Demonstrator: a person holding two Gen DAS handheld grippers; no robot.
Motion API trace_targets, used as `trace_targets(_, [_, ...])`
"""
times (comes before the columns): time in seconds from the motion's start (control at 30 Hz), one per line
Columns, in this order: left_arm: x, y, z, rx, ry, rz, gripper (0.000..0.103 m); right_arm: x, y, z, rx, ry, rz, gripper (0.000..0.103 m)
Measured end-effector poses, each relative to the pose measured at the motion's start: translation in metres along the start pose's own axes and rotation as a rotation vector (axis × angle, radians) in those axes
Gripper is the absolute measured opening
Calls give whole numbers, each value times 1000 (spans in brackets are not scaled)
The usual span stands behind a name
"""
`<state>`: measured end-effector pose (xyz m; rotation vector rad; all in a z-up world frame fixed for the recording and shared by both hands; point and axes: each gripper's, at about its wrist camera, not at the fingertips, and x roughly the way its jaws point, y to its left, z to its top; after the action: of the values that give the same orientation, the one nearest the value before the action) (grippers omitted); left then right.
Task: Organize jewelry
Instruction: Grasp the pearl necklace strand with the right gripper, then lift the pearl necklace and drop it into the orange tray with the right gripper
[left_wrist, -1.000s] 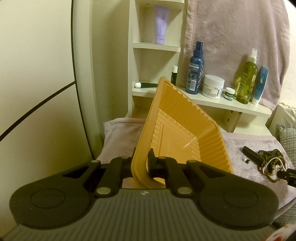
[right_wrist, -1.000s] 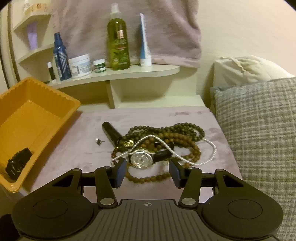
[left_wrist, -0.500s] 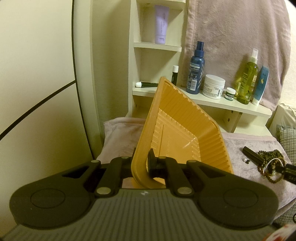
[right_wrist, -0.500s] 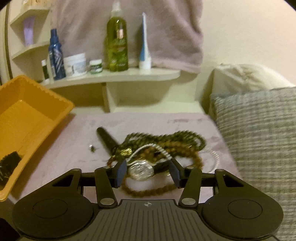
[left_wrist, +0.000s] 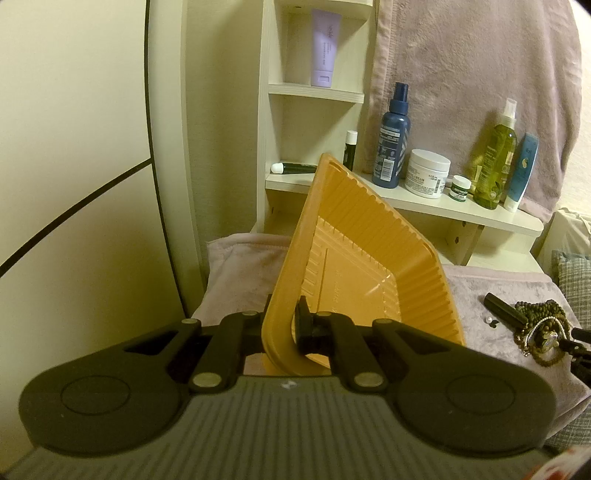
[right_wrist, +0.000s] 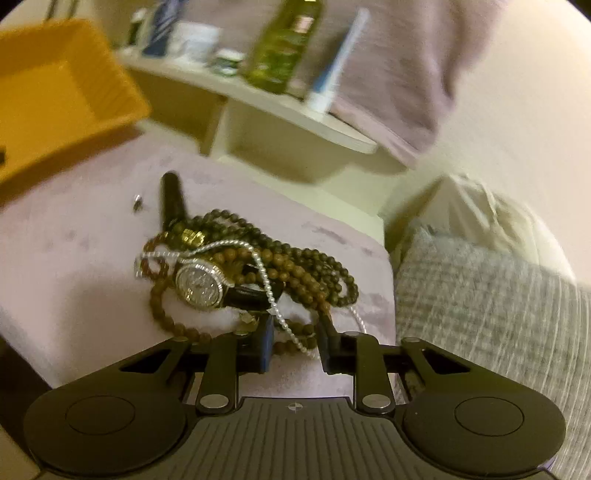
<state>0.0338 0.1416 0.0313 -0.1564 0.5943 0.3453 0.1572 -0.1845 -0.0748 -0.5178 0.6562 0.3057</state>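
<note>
My left gripper (left_wrist: 286, 325) is shut on the near rim of an orange plastic tray (left_wrist: 369, 258) and holds it tilted above the mauve cloth. A jewelry pile (left_wrist: 543, 332) lies on the cloth to the right. Up close it holds a sparkly watch (right_wrist: 201, 284), a pearl strand (right_wrist: 266, 280), brown beads (right_wrist: 159, 302) and dark green beads (right_wrist: 314, 266). My right gripper (right_wrist: 295, 343) is at the pile's near edge with its jaws closing. The pearl strand and some brown beads lie between the fingers, and gaps still show beside the pads.
A black tube (right_wrist: 171, 199) and a small earring (right_wrist: 137, 202) lie just beyond the pile. A shelf (left_wrist: 461, 214) behind carries bottles and jars. A grey checked pillow (right_wrist: 480, 314) borders the cloth on the right. A wall closes off the left.
The right gripper has rolled, tilting its view, moved in on the pile's near edge, and its jaws have narrowed around the pearl strand and beads. The left gripper and tray have not moved.
</note>
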Motion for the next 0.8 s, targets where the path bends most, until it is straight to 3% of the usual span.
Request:
trace_targets(0.07, [0,0,0,0,0,1,7,2,4,-2,-59,-5,5,20])
trace_targets(0.13, [0,0,0,-1,0,0,7,2,6,-2,-93,-9,6,3])
trace_targets(0.37, [0,0,0,0,-1,-1,7,-19,-6,7,-95,-91,-61,2])
trace_targets(0.8, [0,1,0,-11,-3,-5,7,-84,-48,66,-104,-290,-186,2])
